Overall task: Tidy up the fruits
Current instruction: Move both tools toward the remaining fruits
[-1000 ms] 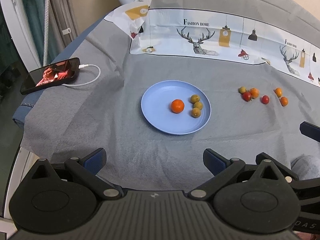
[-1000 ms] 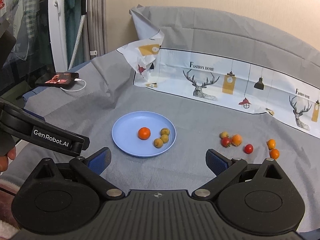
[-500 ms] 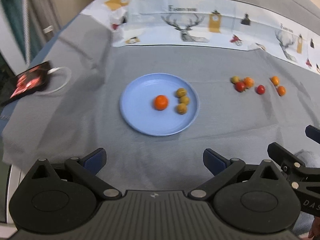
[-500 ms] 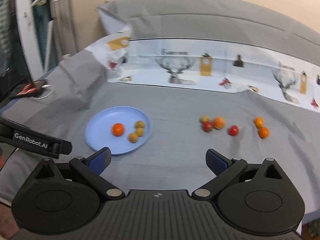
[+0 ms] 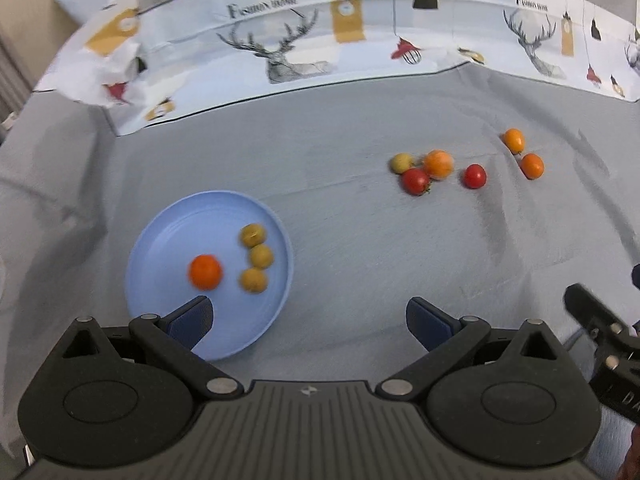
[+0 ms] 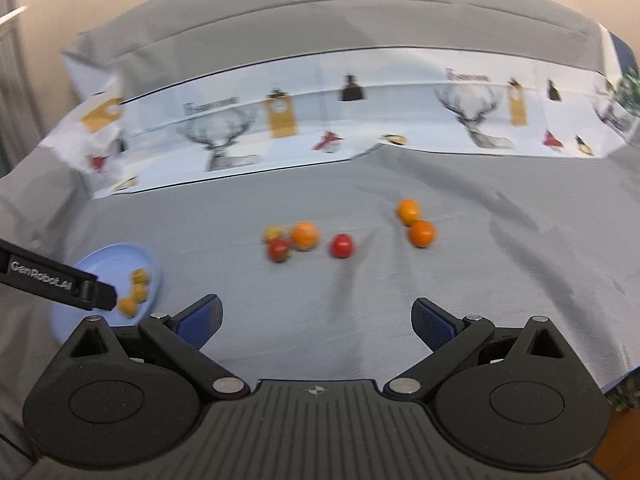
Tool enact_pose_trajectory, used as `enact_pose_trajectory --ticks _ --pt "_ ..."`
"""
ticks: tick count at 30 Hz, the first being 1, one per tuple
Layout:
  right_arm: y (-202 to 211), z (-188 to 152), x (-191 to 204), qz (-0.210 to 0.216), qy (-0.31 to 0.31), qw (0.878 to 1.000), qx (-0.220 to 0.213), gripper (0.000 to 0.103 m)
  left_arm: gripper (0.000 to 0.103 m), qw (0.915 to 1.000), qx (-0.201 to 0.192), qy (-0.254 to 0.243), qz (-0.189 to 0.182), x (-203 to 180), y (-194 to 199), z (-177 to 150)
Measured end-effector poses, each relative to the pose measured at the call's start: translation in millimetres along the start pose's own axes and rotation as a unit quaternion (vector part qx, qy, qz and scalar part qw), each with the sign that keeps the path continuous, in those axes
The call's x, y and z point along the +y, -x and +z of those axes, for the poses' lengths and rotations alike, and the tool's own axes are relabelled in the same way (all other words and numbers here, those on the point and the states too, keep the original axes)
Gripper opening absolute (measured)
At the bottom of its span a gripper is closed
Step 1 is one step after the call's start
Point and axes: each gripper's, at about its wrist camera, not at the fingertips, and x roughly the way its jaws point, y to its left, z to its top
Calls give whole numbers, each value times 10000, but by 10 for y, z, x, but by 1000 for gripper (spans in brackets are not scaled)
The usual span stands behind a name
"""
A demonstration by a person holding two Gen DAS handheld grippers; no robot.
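A light blue plate (image 5: 168, 236) on the grey cloth holds an orange fruit (image 5: 205, 271) and three small yellow fruits (image 5: 260, 256). Loose fruits lie to its right: a yellow one (image 5: 401, 162), a red tomato (image 5: 415, 181), an orange-yellow one (image 5: 439, 164), a second red tomato (image 5: 474, 176) and two small oranges (image 5: 531, 165). My left gripper (image 5: 308, 320) is open and empty, its left finger over the plate's near rim. My right gripper (image 6: 316, 320) is open and empty, in front of the loose fruits (image 6: 341, 245). The plate (image 6: 108, 264) shows at the right wrist view's left.
A white printed cloth with deer and lamps (image 5: 296, 52) runs along the back of the table and is crumpled at the left (image 5: 108, 64). The grey cloth (image 5: 360, 248) has folds. The table's right edge (image 6: 616, 376) drops off near my right gripper.
Both grippers have swung to the right and moved closer to the table. The phone and cable have left the views. The fruits have not moved. Both grippers have stayed open.
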Motion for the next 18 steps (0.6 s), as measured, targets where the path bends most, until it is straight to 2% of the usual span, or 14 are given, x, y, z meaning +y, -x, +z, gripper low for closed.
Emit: enact_pose_trajectory --ticks 9,18 --pt "-672 137 -614 -544 -347 9979 1 100 103 9995 218 -233 12 -445 -715 469" --pt "-1448 251 -1013 -911 -439 9949 32 100 103 9986 344 -401 -43 -782 -1427 848"
